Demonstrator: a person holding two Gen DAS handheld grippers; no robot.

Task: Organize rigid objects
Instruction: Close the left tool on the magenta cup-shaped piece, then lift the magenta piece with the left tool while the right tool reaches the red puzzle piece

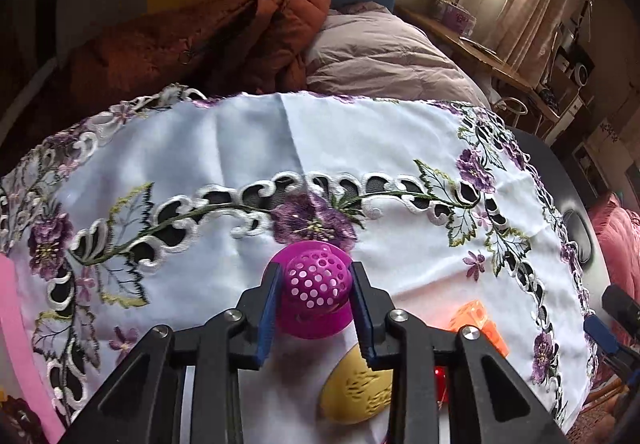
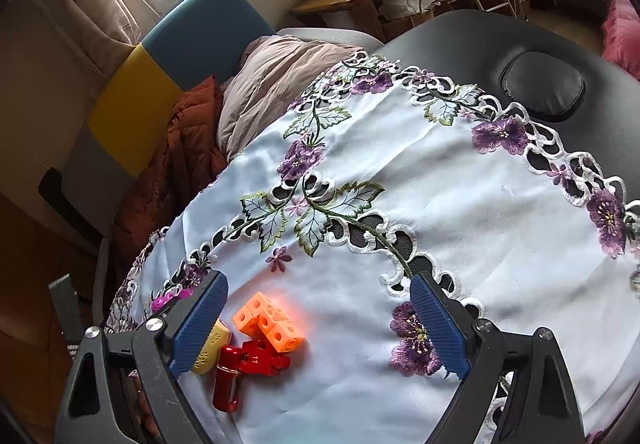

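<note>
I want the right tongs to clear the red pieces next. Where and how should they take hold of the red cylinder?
Grip the red cylinder across its round body, at mid-length, coming down from above. It lies flat on the tablecloth, long and narrow. The open right tongs should turn so the fingers straddle its narrow width, clear of the red block at its upper end.

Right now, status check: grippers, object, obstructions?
Left gripper shut on magenta perforated dome, above the tablecloth. Right gripper open, empty. Orange cube block, red pieces, yellow piece clustered nearby.

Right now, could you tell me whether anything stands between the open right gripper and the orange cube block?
Nothing visible does: the orange cube block lies on the tablecloth between the right gripper's fingers, nearer the left one.
</note>
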